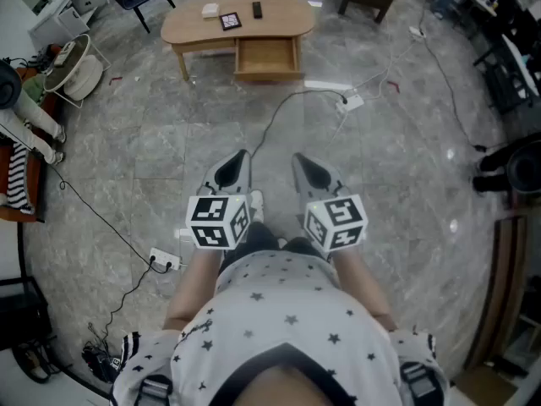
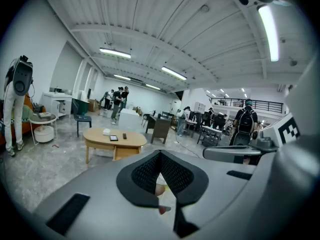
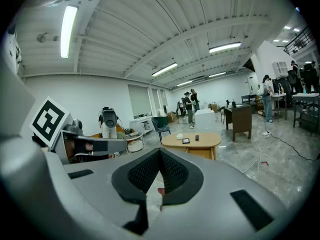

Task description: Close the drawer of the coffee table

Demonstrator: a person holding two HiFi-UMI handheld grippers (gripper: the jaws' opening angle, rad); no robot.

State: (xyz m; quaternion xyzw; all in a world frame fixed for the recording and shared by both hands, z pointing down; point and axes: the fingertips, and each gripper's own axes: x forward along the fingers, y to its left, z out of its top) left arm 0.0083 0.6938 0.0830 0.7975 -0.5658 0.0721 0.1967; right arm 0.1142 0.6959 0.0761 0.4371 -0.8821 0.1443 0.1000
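Two claws hang side by side over the grey floor [image 1: 161,150], well apart from the task's thing. The left claw [image 1: 240,162] and the right claw [image 1: 302,166] each have their jaws pressed together, gripping nothing. Ahead stands the oval wooden bench [image 1: 283,15], its drawer [image 1: 267,57] pulled out toward the person. On top lie a white box [image 1: 210,10], a dark square tile [image 1: 230,21] and a remote [image 1: 257,9].

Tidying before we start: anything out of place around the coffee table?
Yes: the drawer of the coffee table stands pulled out, not shut. A white power strip also lies loose on the floor near it.
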